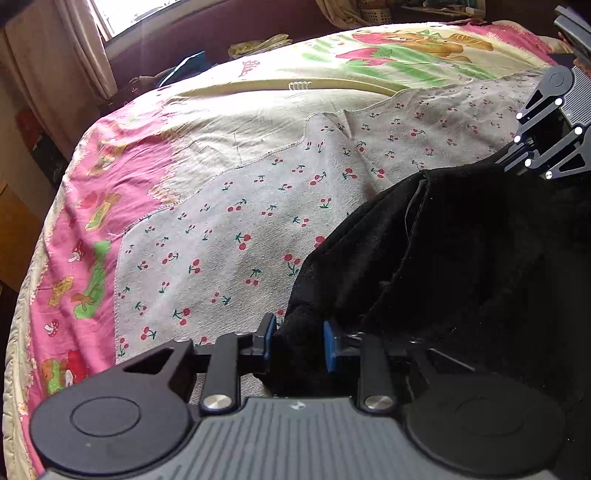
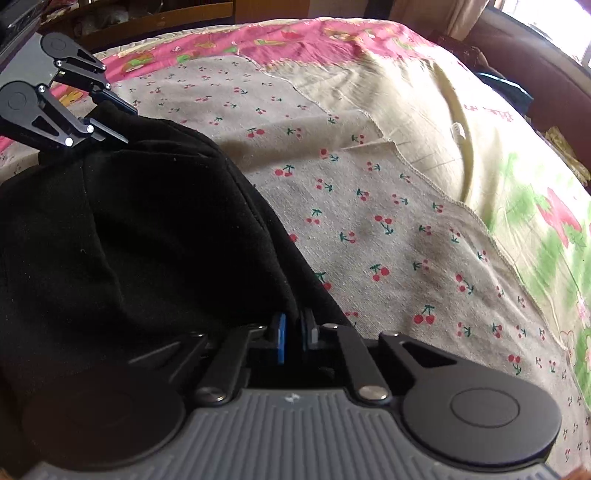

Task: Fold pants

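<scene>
The black pants (image 1: 461, 258) hang bunched between my two grippers above a grey cherry-print cloth (image 1: 229, 236) on the bed. My left gripper (image 1: 298, 341) is shut on a thick fold of the pants at one end; its blue pads stand apart around the fabric. My right gripper (image 2: 294, 338) is shut on the other end of the pants (image 2: 129, 240), pads nearly together. Each gripper shows in the other's view: the right one at the right edge (image 1: 506, 157), the left one at the upper left (image 2: 122, 123), both gripping the black fabric.
The cherry cloth (image 2: 388, 229) lies over a pink, cream and green cartoon bedsheet (image 1: 92, 206). A curtain and window (image 1: 85, 44) stand beyond the bed's far left corner. Blue and green items (image 1: 192, 64) lie along a dark headboard. Wooden furniture (image 2: 155, 14) stands past the bed.
</scene>
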A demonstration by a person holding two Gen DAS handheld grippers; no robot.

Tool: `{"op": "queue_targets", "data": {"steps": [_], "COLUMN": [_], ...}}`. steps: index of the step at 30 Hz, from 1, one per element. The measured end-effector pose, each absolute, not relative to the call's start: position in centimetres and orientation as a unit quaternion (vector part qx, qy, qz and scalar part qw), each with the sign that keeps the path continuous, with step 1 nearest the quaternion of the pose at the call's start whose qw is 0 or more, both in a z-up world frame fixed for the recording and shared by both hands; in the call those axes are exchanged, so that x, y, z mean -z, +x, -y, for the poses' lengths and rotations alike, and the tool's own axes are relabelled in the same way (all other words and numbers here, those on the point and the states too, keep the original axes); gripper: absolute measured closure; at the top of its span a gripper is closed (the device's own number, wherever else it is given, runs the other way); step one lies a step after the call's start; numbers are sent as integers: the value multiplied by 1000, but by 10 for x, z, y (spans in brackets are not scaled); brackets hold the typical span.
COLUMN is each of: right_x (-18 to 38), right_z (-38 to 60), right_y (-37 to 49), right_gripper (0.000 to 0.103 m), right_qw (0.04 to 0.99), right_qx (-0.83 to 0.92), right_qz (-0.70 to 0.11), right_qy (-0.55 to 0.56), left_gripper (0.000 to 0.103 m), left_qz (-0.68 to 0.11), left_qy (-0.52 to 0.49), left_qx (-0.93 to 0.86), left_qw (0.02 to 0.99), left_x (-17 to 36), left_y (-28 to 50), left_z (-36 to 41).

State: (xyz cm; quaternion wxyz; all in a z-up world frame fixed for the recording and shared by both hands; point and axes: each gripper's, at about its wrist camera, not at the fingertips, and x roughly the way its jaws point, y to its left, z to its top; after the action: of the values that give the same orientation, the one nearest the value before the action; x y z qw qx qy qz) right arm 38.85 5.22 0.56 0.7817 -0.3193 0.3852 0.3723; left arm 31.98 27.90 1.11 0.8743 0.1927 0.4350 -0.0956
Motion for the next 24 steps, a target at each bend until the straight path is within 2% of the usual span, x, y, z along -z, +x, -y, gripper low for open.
{"op": "queue_targets", "data": {"steps": [1,3,7,12,15,18,21,24], "right_x": [-8,-24,-80,-122,-106,-57,-19,-6], "right_z": [-50,-41,-14,18,17,7,-11,-21], "right_y": [381,361,291,159,90,50,21,13], "right_gripper": [100,100,100,100,100,99,99,95], "right_qw": [789,808,843,855,850,835,825,822], "right_qx": [-368,-363,-361,-356,-356,-360,-349,-325], "right_qz": [-374,-347,-283,-232,-239,-304,-304,-294], "right_qy": [-320,-309,-282,-297,-305,-284,-325,-364], "left_gripper": [73,76,77,77,77,77,76,69], "left_qz": [-427,-409,-358,-300,-309,-340,-342,-330], "left_qy": [204,226,218,207,189,176,170,187], "left_qx": [89,80,75,97,90,69,49,50], "left_qw": [876,881,904,926,928,921,923,924], "left_x": [-14,-23,-59,-103,-94,-61,-41,-37], "left_y": [314,302,255,130,68,31,9,-5], "left_z": [-274,-264,-255,-239,-239,-245,-246,-241]}}
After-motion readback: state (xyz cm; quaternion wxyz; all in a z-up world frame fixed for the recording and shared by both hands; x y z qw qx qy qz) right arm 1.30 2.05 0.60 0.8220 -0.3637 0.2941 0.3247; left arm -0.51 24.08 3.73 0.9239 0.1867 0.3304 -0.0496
